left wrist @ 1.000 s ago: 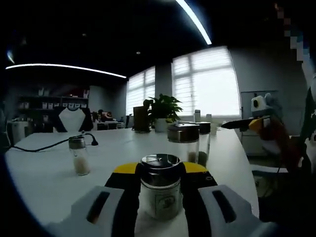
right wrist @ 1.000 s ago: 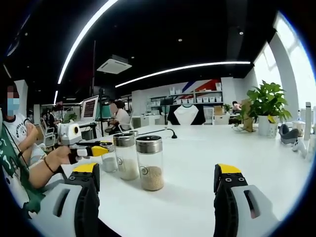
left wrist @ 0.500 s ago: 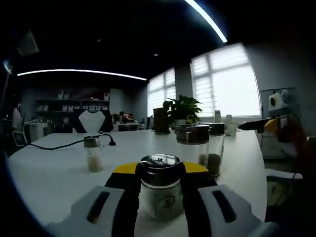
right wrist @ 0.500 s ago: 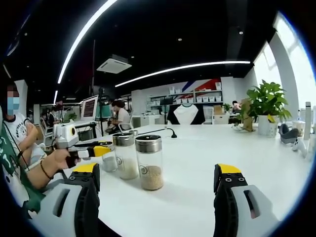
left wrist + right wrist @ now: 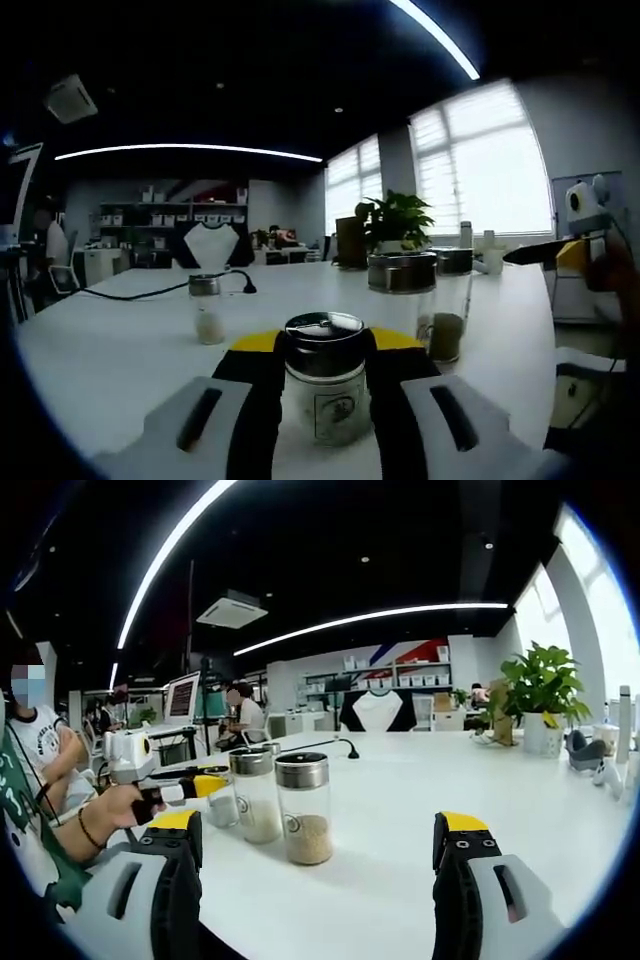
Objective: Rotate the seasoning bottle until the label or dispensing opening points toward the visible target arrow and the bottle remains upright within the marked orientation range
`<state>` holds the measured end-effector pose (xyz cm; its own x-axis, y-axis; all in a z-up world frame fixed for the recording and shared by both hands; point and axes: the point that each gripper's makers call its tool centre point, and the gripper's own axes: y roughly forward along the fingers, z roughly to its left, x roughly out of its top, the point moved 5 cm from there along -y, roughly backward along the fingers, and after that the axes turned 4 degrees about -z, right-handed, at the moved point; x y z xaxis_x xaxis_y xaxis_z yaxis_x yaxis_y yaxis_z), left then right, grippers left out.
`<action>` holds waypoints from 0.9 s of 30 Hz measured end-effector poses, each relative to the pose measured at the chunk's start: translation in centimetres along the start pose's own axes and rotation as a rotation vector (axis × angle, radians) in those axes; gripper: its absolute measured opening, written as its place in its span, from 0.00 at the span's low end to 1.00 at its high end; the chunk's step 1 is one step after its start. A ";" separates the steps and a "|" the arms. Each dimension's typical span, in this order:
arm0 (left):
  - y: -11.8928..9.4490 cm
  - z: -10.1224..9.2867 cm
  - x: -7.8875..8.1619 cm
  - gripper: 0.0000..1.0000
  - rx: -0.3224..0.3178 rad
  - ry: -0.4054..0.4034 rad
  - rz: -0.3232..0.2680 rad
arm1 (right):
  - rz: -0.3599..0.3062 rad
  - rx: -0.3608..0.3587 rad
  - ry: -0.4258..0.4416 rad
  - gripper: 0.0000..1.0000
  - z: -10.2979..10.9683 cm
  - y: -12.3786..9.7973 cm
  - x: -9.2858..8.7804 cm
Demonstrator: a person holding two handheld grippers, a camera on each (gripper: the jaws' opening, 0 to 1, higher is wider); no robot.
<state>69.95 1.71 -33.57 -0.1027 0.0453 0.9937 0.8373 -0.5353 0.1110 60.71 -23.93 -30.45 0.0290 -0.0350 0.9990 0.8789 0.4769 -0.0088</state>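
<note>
Your left gripper [image 5: 322, 400] is clamped on the seasoning bottle [image 5: 324, 378], which stands upright on the white tabletop [image 5: 110, 340] close to its near edge, jaws pressed against both sides of the glass. Your right gripper [image 5: 315, 890] has its jaws spread wide with nothing between them.

You are working on a long white table in a dim open office, with light strips overhead, bright blinds along one wall, a potted plant [image 5: 398, 222] near the far edge and shelving behind. Two taller jars [image 5: 285, 806] stand just beside each other mid-table, a small shaker [image 5: 206, 308] stands apart, and a black cable [image 5: 140, 290] trails across the far side.

The bottle's label is a faint outline you cannot read, and its base is cut off from you between the jaws.
</note>
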 end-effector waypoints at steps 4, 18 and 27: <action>-0.1 -0.2 0.0 0.33 0.037 -0.002 0.007 | 0.005 0.005 -0.001 0.98 0.1 0.1 0.0; -0.3 -0.1 0.1 0.33 0.046 -0.008 0.012 | 0.002 0.000 -0.002 0.98 -0.1 -0.1 0.0; -1.1 0.0 1.5 0.40 0.013 -0.002 -0.020 | 0.006 0.002 -0.004 0.98 0.0 -0.1 0.0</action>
<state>68.94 2.39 -32.23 -0.1186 0.0582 0.9912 0.8418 -0.5235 0.1314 60.65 -23.96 -30.42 0.0323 -0.0281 0.9991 0.8778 0.4789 -0.0150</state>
